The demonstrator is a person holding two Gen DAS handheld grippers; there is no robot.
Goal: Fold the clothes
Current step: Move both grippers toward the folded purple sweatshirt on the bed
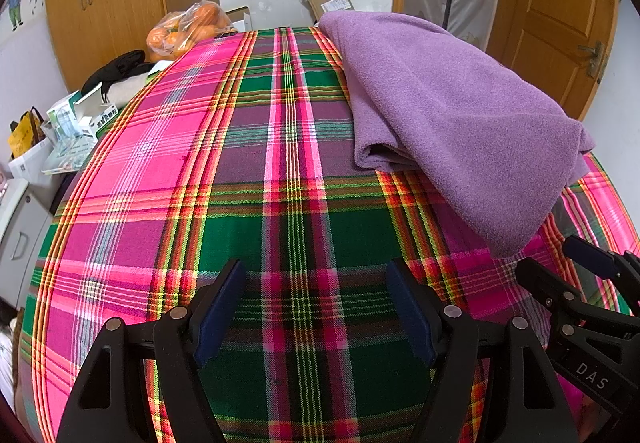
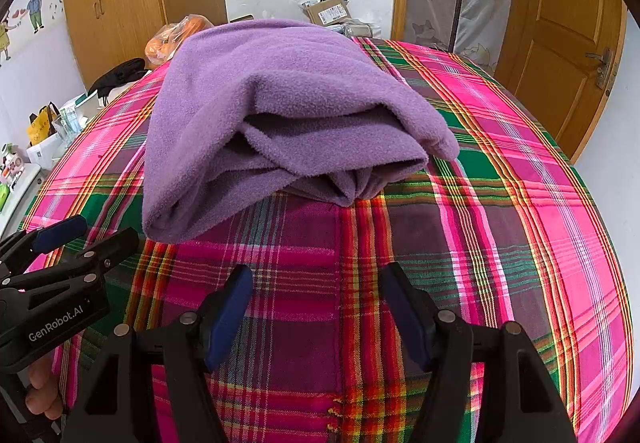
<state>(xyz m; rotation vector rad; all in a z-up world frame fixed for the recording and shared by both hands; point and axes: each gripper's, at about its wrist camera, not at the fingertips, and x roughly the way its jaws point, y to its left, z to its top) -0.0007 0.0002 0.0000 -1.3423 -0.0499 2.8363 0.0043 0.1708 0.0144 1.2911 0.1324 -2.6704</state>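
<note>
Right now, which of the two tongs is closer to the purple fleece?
The right tongs: the purple fleece lies straight ahead of them. The left tongs face bare plaid cloth, fleece off to their right.

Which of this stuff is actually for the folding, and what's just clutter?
For the job:
purple fleece garment
plaid cloth under it
left gripper, right gripper, both open

Clutter:
bag of oranges
cardboard parcel
black item
boxes

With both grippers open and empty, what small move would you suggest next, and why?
Probably ease the right gripper forward to the near edge of the purple fleece. The fleece lies bunched in loose layers on the plaid cloth, and both the right and left gripper hover short of it, holding nothing.
</note>
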